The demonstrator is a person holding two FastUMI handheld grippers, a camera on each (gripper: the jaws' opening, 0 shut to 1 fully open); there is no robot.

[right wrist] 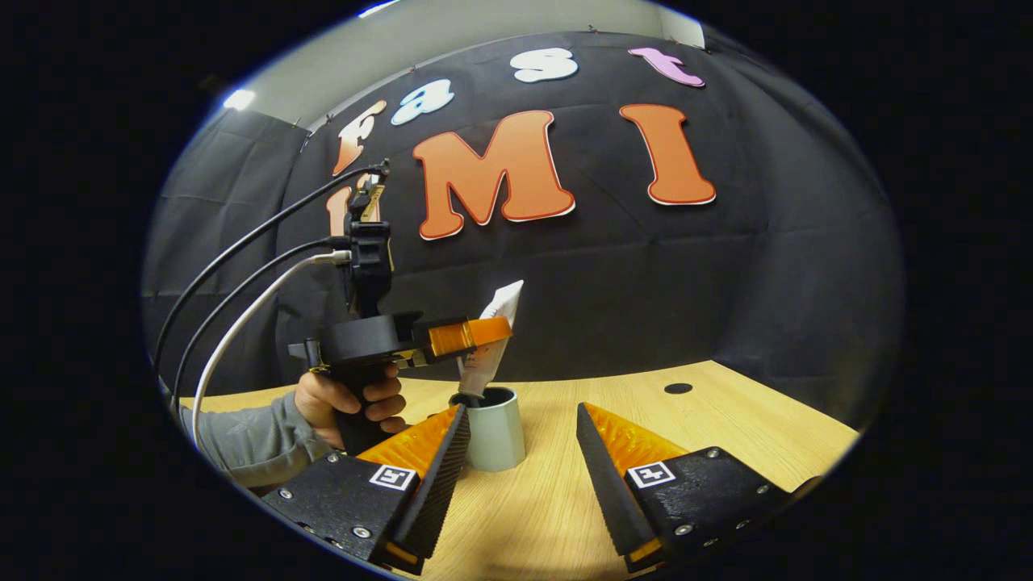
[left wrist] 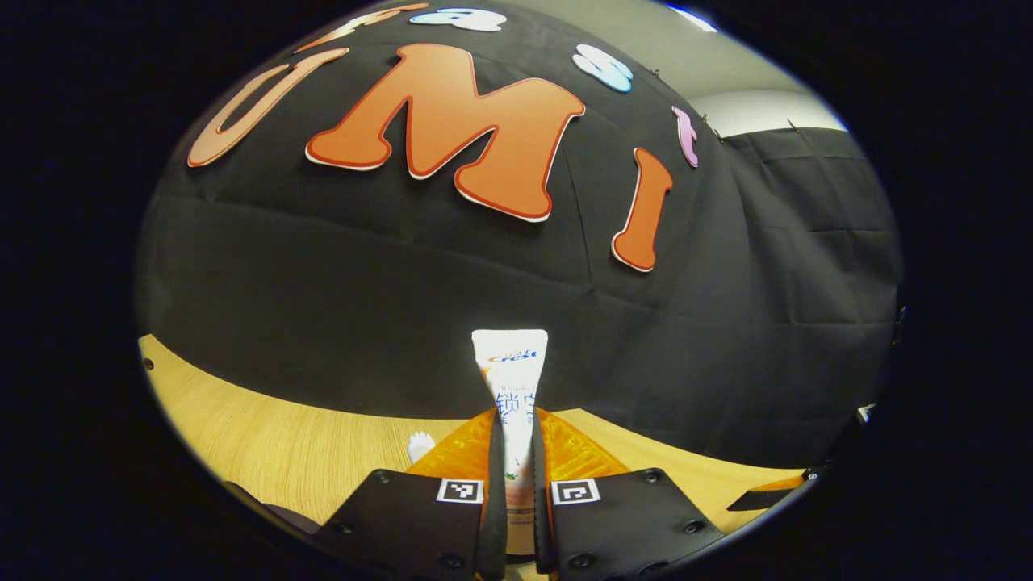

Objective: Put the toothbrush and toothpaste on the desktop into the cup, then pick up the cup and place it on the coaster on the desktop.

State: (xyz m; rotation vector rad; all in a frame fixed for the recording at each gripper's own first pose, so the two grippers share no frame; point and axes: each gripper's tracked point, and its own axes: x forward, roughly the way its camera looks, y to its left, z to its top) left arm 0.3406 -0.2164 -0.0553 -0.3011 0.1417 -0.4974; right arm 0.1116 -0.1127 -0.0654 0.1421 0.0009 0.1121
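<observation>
My left gripper [left wrist: 514, 415] is shut on the white toothpaste tube [left wrist: 510, 363], which stands upright between its fingers. In the right gripper view a hand [right wrist: 355, 403] holds that left gripper [right wrist: 472, 332] over the pale cup [right wrist: 496, 436], and the tube [right wrist: 494, 335] leans with its lower end inside the cup's mouth. A small white tip [left wrist: 420, 445], maybe the toothbrush head, pokes up beside the left finger. My right gripper [right wrist: 522, 411] hangs open just in front of the cup, with nothing between its fingers.
The wooden desktop [right wrist: 726, 428] stretches to the right of the cup, with a round dark hole [right wrist: 678, 388] near its back edge. Cables [right wrist: 242, 307] arc from the left gripper down to the left. A grey sleeve [right wrist: 242, 440] lies low at the left.
</observation>
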